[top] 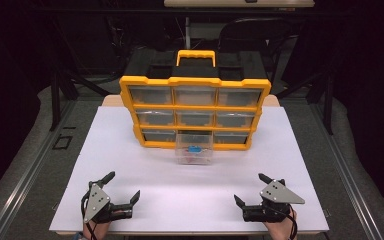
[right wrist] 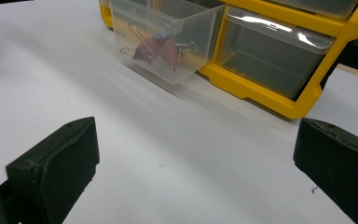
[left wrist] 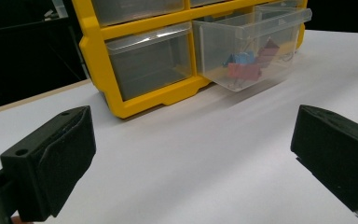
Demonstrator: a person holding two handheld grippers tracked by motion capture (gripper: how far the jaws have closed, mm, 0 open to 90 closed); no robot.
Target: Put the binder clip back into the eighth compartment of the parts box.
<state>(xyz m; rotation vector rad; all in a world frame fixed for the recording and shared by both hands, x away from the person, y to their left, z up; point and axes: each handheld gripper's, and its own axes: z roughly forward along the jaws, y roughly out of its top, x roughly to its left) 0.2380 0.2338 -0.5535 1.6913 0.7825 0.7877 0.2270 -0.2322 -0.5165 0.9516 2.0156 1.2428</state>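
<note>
A yellow organizer with clear drawers stands upright at the back of the white table. Its bottom middle drawer is pulled out and holds binder clips, blue and red among them. My left gripper rests near the table's front left, open, nothing between its jaws. My right gripper rests near the front right, also open and empty. Both point toward the organizer, well short of it. In the left gripper view the drawer is ahead to the right; in the right gripper view the drawer is ahead to the left.
The organizer's other drawers are shut. A yellow carry handle tops it. Bare white table surface lies between the grippers and the open drawer. Dark floor and stands surround the table.
</note>
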